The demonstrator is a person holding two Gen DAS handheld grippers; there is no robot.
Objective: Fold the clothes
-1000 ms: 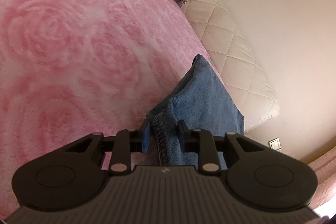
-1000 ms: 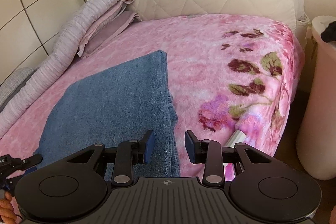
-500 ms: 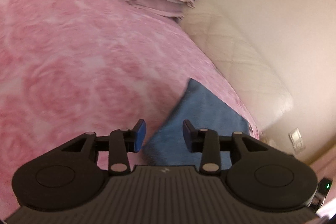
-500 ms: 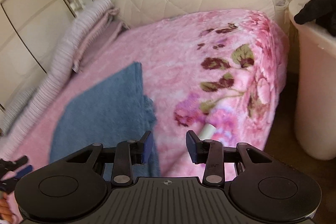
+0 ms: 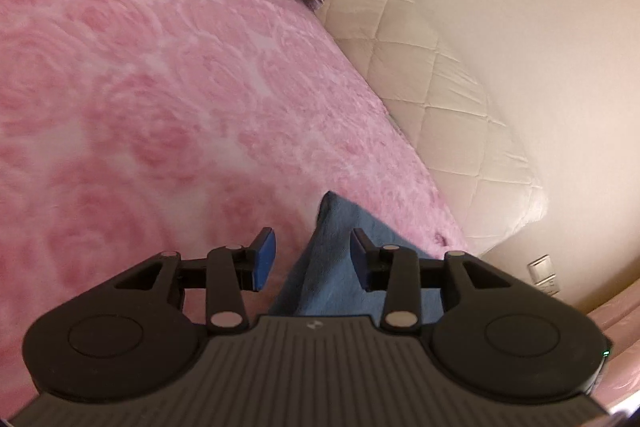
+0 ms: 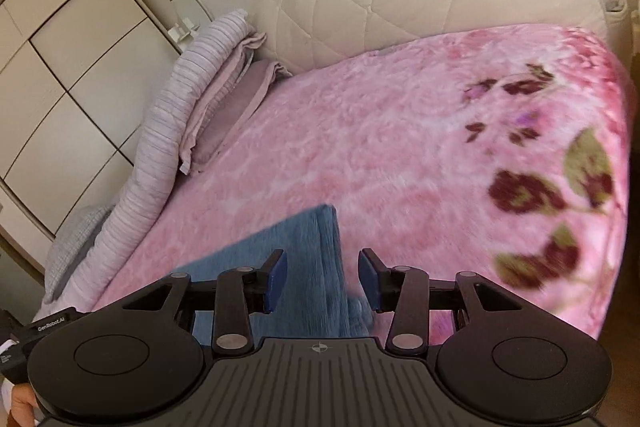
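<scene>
Folded jeans (image 6: pixel 304 267) lie on the pink blanket (image 6: pixel 400 147); both tools (image 5: pixel 312 259) (image 6: pixel 323 277) released.

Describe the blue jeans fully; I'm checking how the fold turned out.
The blue jeans look like faded denim, folded into a flat layered slab with one squared corner pointing toward the headboard. They lie on the pink blanket, stacked edges showing along the right side. Nothing grips them: the right gripper and left gripper are open, fingers straddling the cloth's edges. The near part is hidden behind the grippers.
</scene>
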